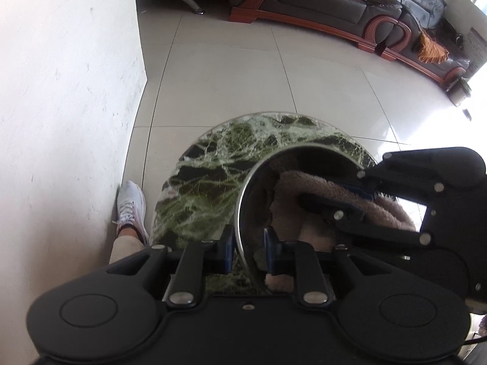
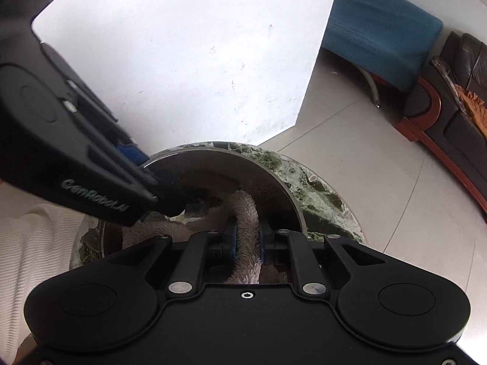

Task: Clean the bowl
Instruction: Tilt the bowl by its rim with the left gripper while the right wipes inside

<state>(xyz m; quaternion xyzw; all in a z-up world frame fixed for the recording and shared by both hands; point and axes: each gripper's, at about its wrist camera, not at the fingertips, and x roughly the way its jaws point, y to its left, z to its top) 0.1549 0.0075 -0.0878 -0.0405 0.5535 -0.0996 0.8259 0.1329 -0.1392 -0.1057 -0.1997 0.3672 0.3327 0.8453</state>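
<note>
We see the steel bowl [image 1: 255, 200] standing on the round green marble table [image 1: 213, 176], and our left gripper [image 1: 249, 246] clamps the bowl's near rim, one blue pad outside the wall and one inside. Our right gripper [image 2: 247, 237] reaches down into the same bowl, its jaws drawn narrow and pinching a fold of the fuzzy pinkish-brown cloth [image 2: 248, 213], which lies against the bowl's inner wall.

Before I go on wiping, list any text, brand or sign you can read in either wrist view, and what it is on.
"GenRobot.AI": raised grey lettering on the side of the black left tongs, seen from the right wrist view.
Framed sign on the wall beyond the dark leather sofa: too small and blurred to read.
Nothing else legible.
</note>
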